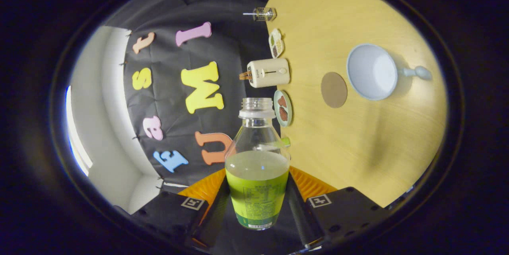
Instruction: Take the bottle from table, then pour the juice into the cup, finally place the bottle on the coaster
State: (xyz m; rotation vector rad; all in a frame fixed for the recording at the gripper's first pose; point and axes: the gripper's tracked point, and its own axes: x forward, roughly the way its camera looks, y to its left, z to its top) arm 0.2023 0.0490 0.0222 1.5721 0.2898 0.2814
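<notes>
1. The gripper [257, 191] is clenched on the bottle [257, 167]; one finger [206, 189] presses its labelled lower body from the 9 o'clock side and the other from the 3 o'clock side, so the bottle sits squarely between them.
2. The bottle is clear plastic with no cap on its neck, and its open mouth points toward 12 o'clock along the fingers. Pale green juice fills roughly its lower half, and a green label wraps the body.
3. The view is rolled sideways: the wooden desk [358, 147] stands as a wall on the 3 o'clock side, with the dark cloth wall of the booth on the 9 o'clock side.
4. The cup [372, 72] is white with a handle pointing to 3 o'clock. It rests on the desk at about 2 o'clock from the bottle mouth, well apart from it, and its inside looks white and dry.
5. The coaster [334, 89] is a round brown disc lying flat on the desk just beside the cup, at the cup's 8 o'clock, with nothing on it.
6. Along the desk's far edge, beyond the bottle mouth, stand a cream toaster [269, 72], a small plate [283, 108] with brown pieces just below it, a divided dish [276, 42] above it, and a clear glass container [263, 14] farther up.
</notes>
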